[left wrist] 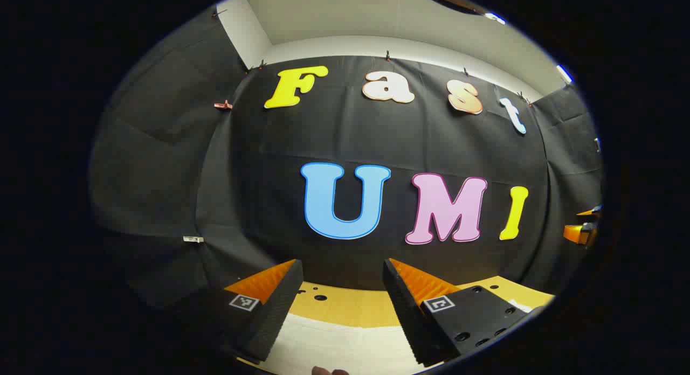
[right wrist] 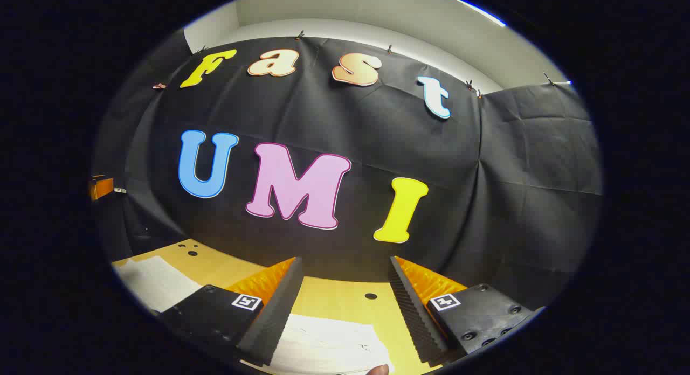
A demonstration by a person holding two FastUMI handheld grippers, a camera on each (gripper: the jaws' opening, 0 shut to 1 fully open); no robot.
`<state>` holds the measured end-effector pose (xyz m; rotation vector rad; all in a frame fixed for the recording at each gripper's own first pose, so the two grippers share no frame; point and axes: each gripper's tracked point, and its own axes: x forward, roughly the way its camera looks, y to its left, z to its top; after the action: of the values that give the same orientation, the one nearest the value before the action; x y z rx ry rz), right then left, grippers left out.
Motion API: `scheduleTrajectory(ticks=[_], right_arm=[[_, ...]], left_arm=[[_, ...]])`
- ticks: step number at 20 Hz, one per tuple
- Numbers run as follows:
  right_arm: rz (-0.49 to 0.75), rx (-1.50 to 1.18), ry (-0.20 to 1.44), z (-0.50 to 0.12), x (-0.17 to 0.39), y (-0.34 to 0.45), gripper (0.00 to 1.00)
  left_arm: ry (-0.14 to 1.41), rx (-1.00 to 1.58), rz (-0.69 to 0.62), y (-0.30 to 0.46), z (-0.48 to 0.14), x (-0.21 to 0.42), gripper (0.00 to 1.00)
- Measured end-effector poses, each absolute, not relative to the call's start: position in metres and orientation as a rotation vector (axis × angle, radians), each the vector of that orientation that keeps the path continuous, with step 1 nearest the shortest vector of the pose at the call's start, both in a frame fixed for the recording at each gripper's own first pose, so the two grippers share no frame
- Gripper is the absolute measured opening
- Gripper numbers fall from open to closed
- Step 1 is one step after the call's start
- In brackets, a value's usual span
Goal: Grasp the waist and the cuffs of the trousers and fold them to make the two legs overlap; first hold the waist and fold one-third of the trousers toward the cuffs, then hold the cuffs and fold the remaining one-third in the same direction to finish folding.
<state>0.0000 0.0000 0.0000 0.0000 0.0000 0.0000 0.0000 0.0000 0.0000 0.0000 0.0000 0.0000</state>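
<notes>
Left gripper (left wrist: 340,267) jaws apart, right gripper (right wrist: 344,264) jaws apart, white trousers (right wrist: 329,345) on yellow table (right wrist: 345,297)

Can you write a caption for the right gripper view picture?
Open right gripper held above pale trousers on the wooden table, facing the booth wall.

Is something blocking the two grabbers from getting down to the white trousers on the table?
Nothing visible blocks them. The left gripper and right gripper are open above the table, with the white trousers lying just below.
</notes>
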Motion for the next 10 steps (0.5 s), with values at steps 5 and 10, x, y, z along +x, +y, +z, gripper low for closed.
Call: scheduleTrajectory(ticks=[5, 10], right_arm=[[-0.008, -0.034, 0.003, -0.0014, -0.0011, 0.0007, 0.97], [-0.005, -0.031, 0.011, 0.0000, -0.0005, 0.0069, 0.97]], left_arm=[[-0.007, 0.008, -0.020, 0.0007, -0.0016, -0.0015, 0.95], [0.008, -0.017, -0.023, 0.0039, -0.0064, -0.0007, 0.95]])
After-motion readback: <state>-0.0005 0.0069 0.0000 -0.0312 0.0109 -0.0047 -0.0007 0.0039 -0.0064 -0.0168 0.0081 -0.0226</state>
